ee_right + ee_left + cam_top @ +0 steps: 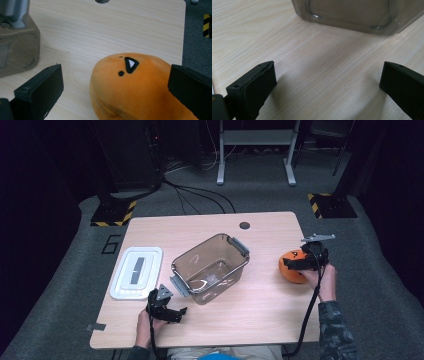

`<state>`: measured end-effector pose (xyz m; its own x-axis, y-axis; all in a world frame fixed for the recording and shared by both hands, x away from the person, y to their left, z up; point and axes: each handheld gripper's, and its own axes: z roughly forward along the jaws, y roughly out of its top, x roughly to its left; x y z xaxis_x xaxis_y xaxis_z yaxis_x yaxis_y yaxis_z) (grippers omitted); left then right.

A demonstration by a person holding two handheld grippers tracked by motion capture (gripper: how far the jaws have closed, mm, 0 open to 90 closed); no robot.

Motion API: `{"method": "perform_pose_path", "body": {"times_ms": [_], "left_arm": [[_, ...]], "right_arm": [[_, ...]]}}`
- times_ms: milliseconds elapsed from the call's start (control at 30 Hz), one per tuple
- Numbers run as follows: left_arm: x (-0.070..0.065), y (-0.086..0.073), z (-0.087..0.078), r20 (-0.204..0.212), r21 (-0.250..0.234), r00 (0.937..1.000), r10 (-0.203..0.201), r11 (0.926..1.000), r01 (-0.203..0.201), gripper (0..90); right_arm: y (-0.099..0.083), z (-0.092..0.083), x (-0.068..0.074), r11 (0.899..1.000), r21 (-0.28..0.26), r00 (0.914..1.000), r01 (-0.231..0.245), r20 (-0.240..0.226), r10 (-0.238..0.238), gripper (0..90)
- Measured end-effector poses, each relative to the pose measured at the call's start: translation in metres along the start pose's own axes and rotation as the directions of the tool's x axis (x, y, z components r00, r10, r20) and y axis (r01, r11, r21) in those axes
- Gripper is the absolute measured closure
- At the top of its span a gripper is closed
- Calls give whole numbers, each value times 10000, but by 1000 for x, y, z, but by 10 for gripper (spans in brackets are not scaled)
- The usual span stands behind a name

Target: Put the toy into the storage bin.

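An orange plush toy (pixel 291 271) with a black-and-white eye lies near the table's right edge. My right gripper (pixel 298 262) is open, and its jaws stand on either side of the toy (pixel 130 92). In the right gripper view the left jaw is clearly apart from the plush, while the right jaw is at its side. My left gripper (pixel 177 313) rests low near the front left of the table. It is open, with only bare wood between its jaws (pixel 328 85). A clear brownish plastic bin (pixel 200 251) with grey handles stands mid-table, just beyond the left gripper (pixel 352 17).
A white lid (pixel 136 271) lies flat to the left of the bin. A round cable hole (pixel 244 225) sits near the table's far edge. The bin's corner (pixel 17 47) shows left of the plush. Beyond the table are grey carpet, cables and hazard-striped stand feet.
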<state>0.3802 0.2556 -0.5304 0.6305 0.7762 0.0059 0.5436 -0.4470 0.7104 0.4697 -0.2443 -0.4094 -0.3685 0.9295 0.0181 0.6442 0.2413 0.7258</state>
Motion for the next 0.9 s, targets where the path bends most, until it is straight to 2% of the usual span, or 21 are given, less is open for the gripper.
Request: {"method": "perform_pose_path", "body": {"times_ms": [267,433,633,667,700,900], "left_arm": [[0,0,0,-38,-52,10000,-7,10000,7,3],[0,0,1,-44,-54,10000,-4,10000,4,4],[0,0,1,-45,-52,10000,-3,10000,3,4],[0,0,1,-80,-88,10000,49,9999,-50,4],[0,0,1,-74,-81,10000,47,10000,-47,4],[1,0,0,-54,-30,10000,48,10000,-48,5]], "right_arm": [[7,15,-19,9974,427,9983,-581,90,578,0],[9,22,-29,9905,854,9941,-1080,150,1071,4],[5,29,-38,9824,1188,9895,-1441,76,1442,154],[5,29,-38,9779,1350,9870,-1598,60,1604,193],[4,30,-38,9799,1275,9881,-1534,67,1538,220],[1,33,-35,9795,1593,9921,-1233,-24,1253,393]]}}
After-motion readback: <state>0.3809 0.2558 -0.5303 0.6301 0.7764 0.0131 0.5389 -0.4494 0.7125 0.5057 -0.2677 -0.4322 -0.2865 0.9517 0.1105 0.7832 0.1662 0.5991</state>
